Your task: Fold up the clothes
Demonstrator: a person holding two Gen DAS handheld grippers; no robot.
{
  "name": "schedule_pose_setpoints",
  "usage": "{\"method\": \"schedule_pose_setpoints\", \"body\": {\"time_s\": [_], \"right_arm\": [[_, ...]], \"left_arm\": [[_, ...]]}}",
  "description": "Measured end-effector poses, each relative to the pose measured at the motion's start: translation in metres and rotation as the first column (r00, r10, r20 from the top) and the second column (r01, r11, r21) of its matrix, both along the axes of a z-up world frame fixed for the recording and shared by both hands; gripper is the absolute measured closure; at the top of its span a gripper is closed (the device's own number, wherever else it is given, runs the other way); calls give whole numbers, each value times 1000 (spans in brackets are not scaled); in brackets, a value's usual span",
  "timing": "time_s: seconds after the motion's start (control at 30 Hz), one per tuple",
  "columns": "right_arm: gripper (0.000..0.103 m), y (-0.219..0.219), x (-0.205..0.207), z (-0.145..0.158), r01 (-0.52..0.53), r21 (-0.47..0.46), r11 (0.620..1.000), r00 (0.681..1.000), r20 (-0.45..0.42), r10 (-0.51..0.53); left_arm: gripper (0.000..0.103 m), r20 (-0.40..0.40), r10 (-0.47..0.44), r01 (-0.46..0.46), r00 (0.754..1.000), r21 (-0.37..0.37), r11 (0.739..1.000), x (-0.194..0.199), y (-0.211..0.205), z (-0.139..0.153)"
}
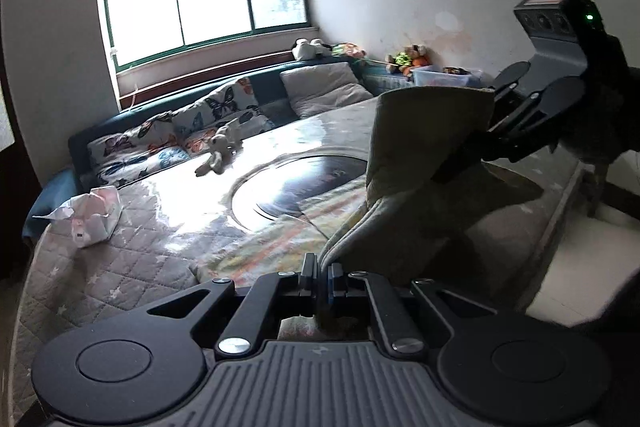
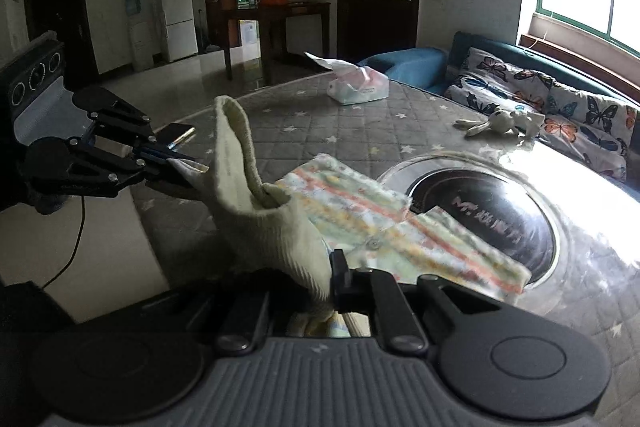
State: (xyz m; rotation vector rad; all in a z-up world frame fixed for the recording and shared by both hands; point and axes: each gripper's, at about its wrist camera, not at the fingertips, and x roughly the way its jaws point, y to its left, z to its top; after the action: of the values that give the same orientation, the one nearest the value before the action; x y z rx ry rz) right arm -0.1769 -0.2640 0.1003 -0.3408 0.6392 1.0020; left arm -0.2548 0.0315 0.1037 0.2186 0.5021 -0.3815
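Note:
A cream ribbed knit garment (image 1: 412,155) hangs in the air between both grippers, sagging in the middle. My left gripper (image 1: 320,279) is shut on one edge of it, and the right wrist view shows that gripper (image 2: 176,159) pinching a corner at the left. My right gripper (image 2: 336,281) is shut on the other end of the knit garment (image 2: 256,223), and it appears at the upper right of the left wrist view (image 1: 460,163). Below, a pastel striped garment (image 2: 400,227) lies flat on the quilted table cover (image 2: 340,123).
A round dark glass inset (image 2: 500,215) sits in the table beside the striped garment. A tissue pack (image 2: 358,87), a plush rabbit (image 2: 496,121) and a phone (image 2: 176,133) lie on the cover. Butterfly cushions (image 1: 180,131) line the sofa behind. The floor drops off past the table's edge (image 1: 560,211).

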Motion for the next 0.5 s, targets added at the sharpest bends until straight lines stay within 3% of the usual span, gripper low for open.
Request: {"method": "schedule_pose_setpoints", "body": {"time_s": [0.13,0.3,0.5], "right_arm": [[94,12,37,3,9,-9,1000,1000,-17,-9],[94,32,97,-2,29,-36,999,997,-72,-32],[90,55,162,-30,67,-82,994,986,-146,-79]], "left_arm": [[98,-15,35,-35,999,-34,999,33,11,2],[98,-109,74,-81,991,-55,995,81,26,-18],[98,-222,117,-137,968,-73,988,139,43,-42]]}}
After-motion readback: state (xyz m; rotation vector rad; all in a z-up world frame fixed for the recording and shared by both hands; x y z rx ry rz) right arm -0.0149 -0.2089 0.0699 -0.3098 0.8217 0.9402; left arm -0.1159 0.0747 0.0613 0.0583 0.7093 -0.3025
